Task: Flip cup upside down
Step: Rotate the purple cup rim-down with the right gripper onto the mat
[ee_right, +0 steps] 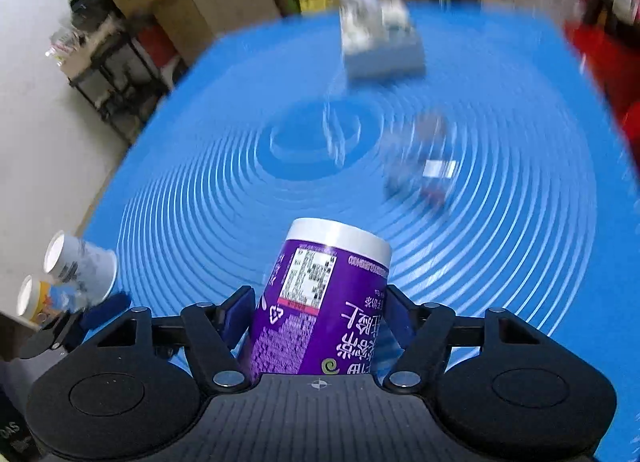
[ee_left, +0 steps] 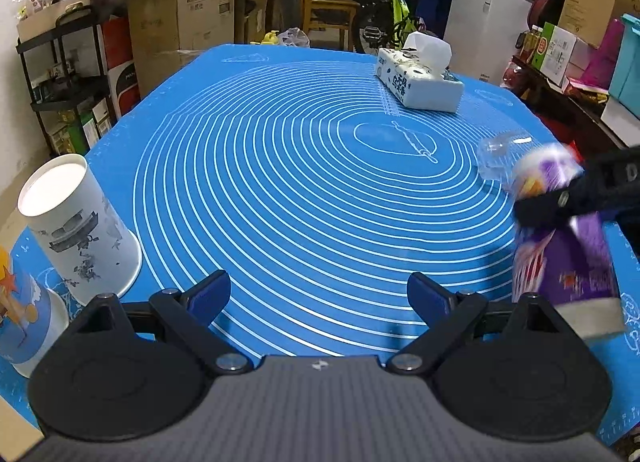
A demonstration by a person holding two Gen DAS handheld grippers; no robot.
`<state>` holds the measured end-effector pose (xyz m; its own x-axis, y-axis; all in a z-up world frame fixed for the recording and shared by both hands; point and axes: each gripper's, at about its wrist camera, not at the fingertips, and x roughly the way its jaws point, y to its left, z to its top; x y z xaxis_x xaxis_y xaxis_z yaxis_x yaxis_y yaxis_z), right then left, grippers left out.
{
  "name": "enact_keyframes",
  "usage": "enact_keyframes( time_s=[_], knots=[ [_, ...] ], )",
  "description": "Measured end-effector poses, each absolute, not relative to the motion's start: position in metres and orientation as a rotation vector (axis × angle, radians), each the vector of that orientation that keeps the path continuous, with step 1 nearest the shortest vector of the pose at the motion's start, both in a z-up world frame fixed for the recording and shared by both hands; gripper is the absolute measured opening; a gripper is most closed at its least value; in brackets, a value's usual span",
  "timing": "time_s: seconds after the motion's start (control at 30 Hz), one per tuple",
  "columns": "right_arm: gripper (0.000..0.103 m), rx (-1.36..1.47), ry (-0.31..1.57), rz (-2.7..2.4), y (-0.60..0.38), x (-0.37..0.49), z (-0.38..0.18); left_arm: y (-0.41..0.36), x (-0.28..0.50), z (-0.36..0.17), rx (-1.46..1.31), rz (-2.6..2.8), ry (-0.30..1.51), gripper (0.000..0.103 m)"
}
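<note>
Right wrist view shows the right tongs (ee_right: 320,314) clamped on the purple cup (ee_right: 316,302), one pad on each side of its lower wall, with the white-rimmed end pointing away from the camera and the printed text reading upside down. Everything behind it is smeared with motion blur, so my read is the cup is mid-rotation above the blue mat (ee_right: 180,182) and not set down yet. From the left wrist view the same purple cup (ee_left: 560,238) is at the right edge, blurred and tilted, with the right tongs (ee_left: 560,202) gripping it. Left tongs (ee_left: 318,294) hang wide open over the near part of the mat (ee_left: 280,182), holding nothing. Two other paper cups sit at the near left, a white cup (ee_left: 80,230) with grey print and an orange-and-blue cup (ee_left: 24,314), both apparently resting on their wide mouths. A tissue box (ee_left: 420,82) sits far right, and a clear plastic thing (ee_left: 500,154) lies just beyond the purple cup. Biggest risk I'd guess: a thin paper wall squeezed during a fast twist could slip or buckle, or the cup lands tilted and tips. It could also clip that clear plastic piece on the way down.
</note>
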<state>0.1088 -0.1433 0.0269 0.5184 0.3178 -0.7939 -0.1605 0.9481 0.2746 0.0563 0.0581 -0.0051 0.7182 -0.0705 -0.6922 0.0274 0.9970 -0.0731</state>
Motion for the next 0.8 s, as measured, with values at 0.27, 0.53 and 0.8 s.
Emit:
enact_keyframes(
  time_s=[0.27,0.53,0.8],
  knots=[
    [0.068,-0.036,0.564,0.140,-0.128,0.061,0.045,0.063,0.056,-0.003,-0.114,-0.033,0.746,0.094],
    [0.068,-0.193,0.442,0.102,-0.117,0.047,0.023,0.060,0.056,-0.006,-0.096,-0.047,0.755,0.094],
    [0.070,-0.194,0.438,0.098,-0.112,0.037,0.016,0.056,0.054,-0.009,-0.088,-0.065,0.765,0.094]
  ],
)
